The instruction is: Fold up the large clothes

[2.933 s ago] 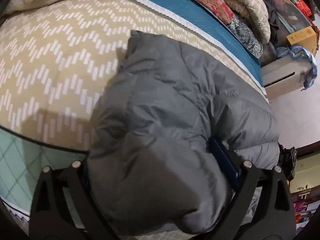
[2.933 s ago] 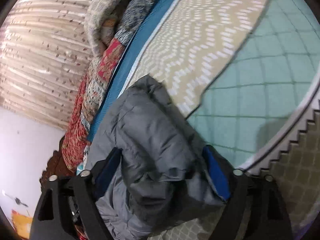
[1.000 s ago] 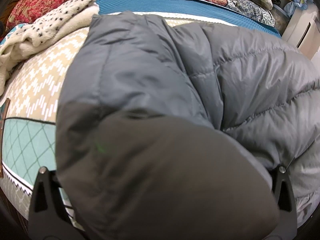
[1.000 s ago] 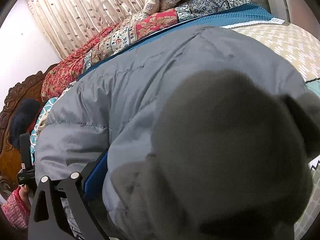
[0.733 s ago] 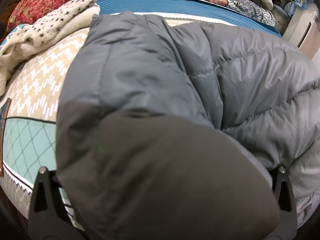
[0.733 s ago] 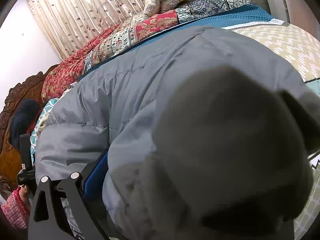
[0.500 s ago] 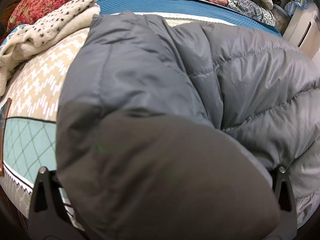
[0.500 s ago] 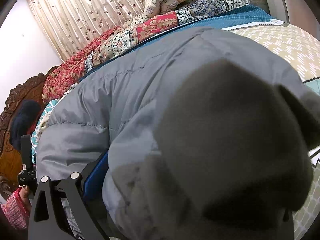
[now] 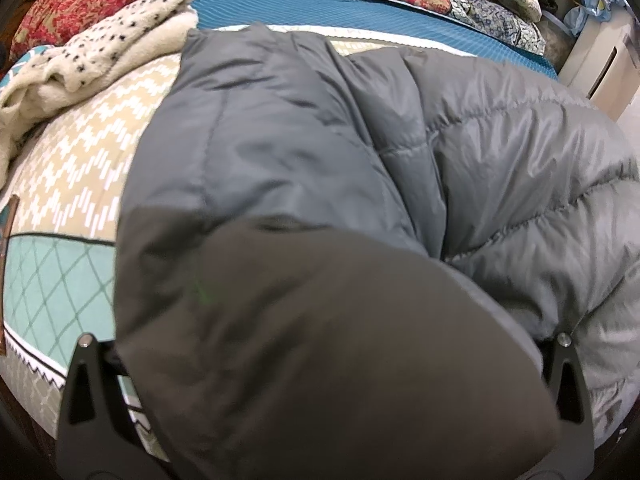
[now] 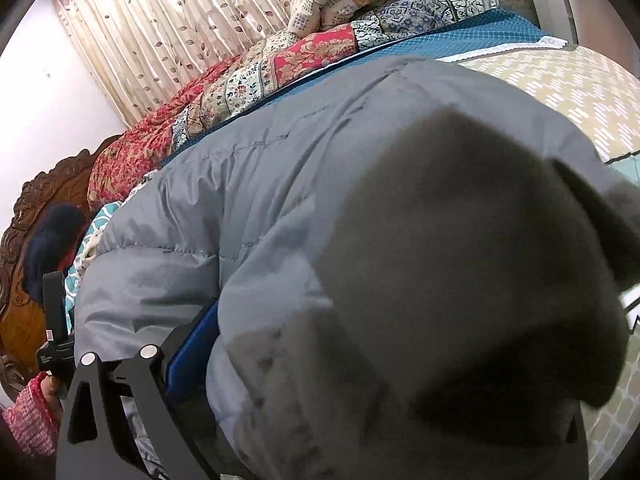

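A large grey puffer jacket (image 9: 400,152) lies on the bed and fills most of both views; it also shows in the right wrist view (image 10: 280,184). My left gripper (image 9: 320,380) is spread wide with a thick bunch of the jacket between its fingers (image 9: 86,392); the fabric hides the tips. My right gripper (image 10: 340,380) also has a bulky fold of the jacket between its fingers, with one blue pad (image 10: 192,352) showing at the left. The fabric close to both lenses is dark and blurred.
The bed has a tan zigzag and teal cover (image 9: 72,168). A cream speckled blanket (image 9: 96,56) lies at the left. Patterned quilts (image 10: 248,80) are piled at the far side by a curtain (image 10: 160,20). A carved wooden headboard (image 10: 24,216) stands at the left.
Since 2.9 s ago both grippers have carried the jacket over, and it now covers far more of the bed. Over the last second almost nothing has moved.
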Demonstrator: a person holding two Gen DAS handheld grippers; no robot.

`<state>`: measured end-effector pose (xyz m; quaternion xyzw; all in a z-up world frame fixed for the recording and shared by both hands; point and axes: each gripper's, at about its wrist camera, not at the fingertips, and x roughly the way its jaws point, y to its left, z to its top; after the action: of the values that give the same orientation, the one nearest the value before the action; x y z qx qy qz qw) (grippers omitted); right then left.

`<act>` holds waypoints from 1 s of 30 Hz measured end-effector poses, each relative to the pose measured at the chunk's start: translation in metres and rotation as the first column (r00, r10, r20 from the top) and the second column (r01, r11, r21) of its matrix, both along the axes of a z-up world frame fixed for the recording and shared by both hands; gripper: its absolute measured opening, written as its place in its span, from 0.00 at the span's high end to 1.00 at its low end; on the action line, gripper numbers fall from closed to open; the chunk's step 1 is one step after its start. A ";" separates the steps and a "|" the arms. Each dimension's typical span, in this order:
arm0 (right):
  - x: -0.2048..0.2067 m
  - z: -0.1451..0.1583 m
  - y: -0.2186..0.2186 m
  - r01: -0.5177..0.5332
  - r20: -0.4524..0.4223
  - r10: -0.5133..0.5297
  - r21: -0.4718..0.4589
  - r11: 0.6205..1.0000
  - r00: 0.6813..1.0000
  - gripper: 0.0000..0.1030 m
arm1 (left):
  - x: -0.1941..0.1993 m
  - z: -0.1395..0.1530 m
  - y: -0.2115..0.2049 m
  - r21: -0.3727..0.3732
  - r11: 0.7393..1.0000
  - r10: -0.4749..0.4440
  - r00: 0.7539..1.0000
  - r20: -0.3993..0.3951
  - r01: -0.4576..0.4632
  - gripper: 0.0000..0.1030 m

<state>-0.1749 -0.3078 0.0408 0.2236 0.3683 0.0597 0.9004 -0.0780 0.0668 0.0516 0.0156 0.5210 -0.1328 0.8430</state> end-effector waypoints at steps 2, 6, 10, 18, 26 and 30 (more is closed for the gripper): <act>0.000 0.000 0.000 -0.001 0.001 0.001 0.002 1.000 1.000 0.76 | -0.001 0.001 0.003 -0.010 1.000 0.005 1.000 -0.010 -0.006 0.05; 0.001 0.001 0.000 -0.004 -0.002 0.004 0.011 1.000 1.000 0.77 | -0.002 0.005 0.002 -0.006 1.000 0.031 0.999 -0.035 -0.031 0.05; 0.005 0.006 0.005 0.016 -0.048 -0.017 -0.027 1.000 0.999 0.77 | -0.004 0.014 -0.004 0.005 0.999 0.039 0.998 -0.056 -0.039 0.22; 0.012 0.051 0.015 0.003 0.000 -0.003 -0.084 0.996 1.000 0.19 | -0.005 0.072 -0.029 -0.019 0.999 -0.027 1.000 0.004 0.027 0.74; 0.039 0.110 -0.041 0.085 0.165 -0.068 -0.098 0.992 0.984 0.13 | 0.043 0.143 -0.116 -0.043 0.988 -0.144 0.980 0.134 0.151 0.77; 0.064 0.144 -0.086 0.162 0.248 -0.127 -0.123 0.979 0.960 0.12 | 0.084 0.169 -0.190 -0.021 0.976 -0.208 0.956 0.205 0.217 0.77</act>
<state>-0.1112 -0.3937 0.1848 0.1765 0.2432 -0.0063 0.9538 0.0058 -0.1230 0.2204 0.0666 0.4252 -0.2316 0.8724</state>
